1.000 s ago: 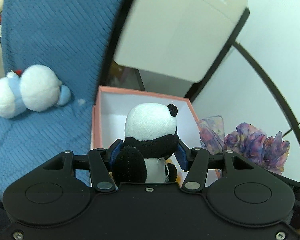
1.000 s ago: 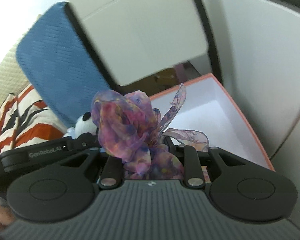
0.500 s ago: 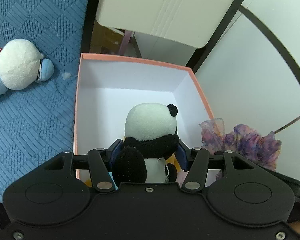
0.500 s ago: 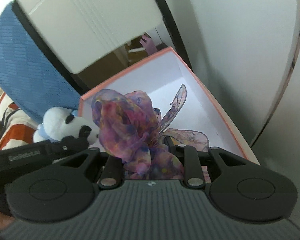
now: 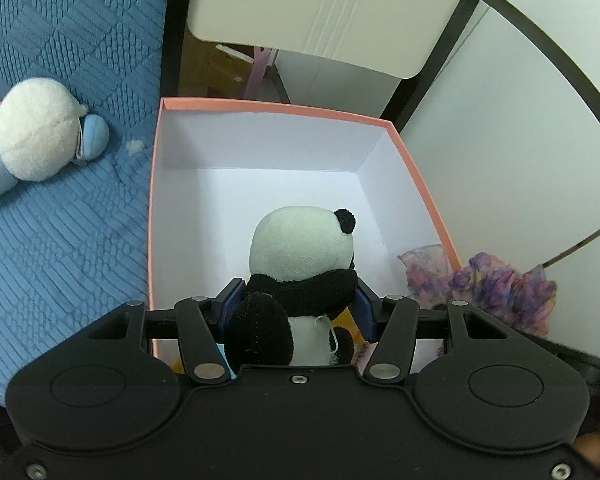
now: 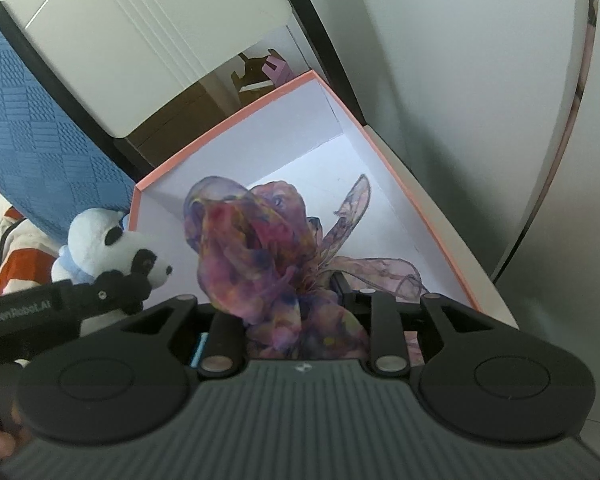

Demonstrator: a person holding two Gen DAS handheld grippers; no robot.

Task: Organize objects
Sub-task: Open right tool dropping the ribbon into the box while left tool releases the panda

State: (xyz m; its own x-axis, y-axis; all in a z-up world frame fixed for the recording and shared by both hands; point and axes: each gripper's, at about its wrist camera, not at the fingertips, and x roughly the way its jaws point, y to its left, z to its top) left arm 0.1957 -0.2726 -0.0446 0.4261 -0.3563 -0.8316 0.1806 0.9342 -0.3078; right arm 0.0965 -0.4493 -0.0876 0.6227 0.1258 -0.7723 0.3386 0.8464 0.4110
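My left gripper [image 5: 296,304] is shut on a black and white panda plush [image 5: 300,264] and holds it over the open pink box [image 5: 276,109] with a white inside. My right gripper [image 6: 296,304] is shut on a purple patterned scarf [image 6: 260,248], bunched up over the same box [image 6: 416,204]. The panda [image 6: 112,244] and left gripper show at the left of the right wrist view. The scarf [image 5: 496,288] shows at the box's right rim in the left wrist view. Small coloured items lie at the box's near end, mostly hidden.
A white and light blue plush [image 5: 36,132] lies on the blue quilted cover [image 5: 60,240] left of the box. A white cabinet door [image 5: 332,8] hangs above the box's far end. White panels [image 5: 500,152] stand to the right. Striped orange fabric [image 6: 8,268] lies far left.
Both grippers have moved forward and tilted down over the box, so its inside fills more of both views. Both still hold their objects.
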